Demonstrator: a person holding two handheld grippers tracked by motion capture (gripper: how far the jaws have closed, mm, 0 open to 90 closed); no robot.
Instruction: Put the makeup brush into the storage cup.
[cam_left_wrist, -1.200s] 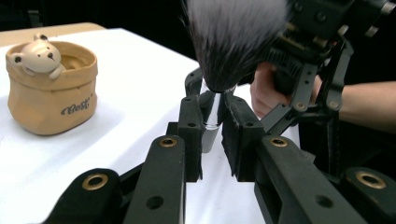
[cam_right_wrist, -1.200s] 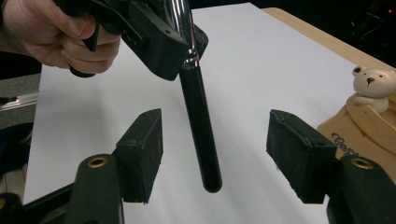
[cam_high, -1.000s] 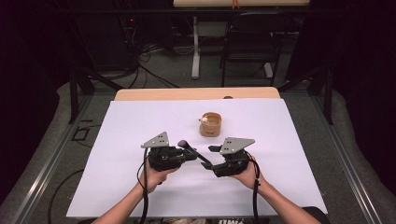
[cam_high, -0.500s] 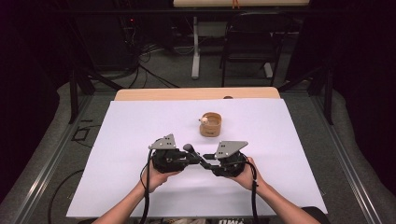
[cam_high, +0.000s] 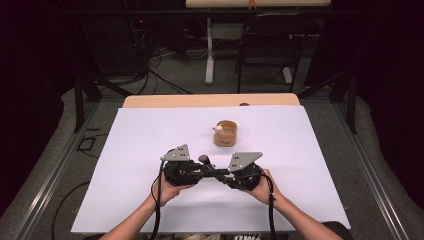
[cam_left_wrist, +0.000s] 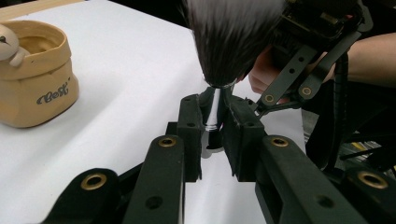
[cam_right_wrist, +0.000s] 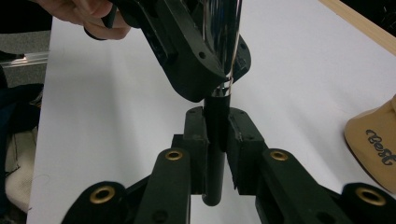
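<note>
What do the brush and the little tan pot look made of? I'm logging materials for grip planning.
Brush: soft dark bristles with pale tips, likely synthetic; a mirror-bright, probably metal ferrule; a matte black handle, plastic or painted wood. Pot: tan, creased and soft-looking, perhaps coated paper or fabric, printed lettering.

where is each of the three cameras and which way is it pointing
High view: fixed above the person's side, looking forward and down on the white table; both forearms enter from the bottom.
Left gripper view: rides the left gripper, looking along its jaws at the brush; the other hand sits beyond.
Right gripper view: rides the right gripper, jaws closed on the brush's black handle; the left gripper lies ahead.
Shared: both gripper views catch the tan pouch.
</note>
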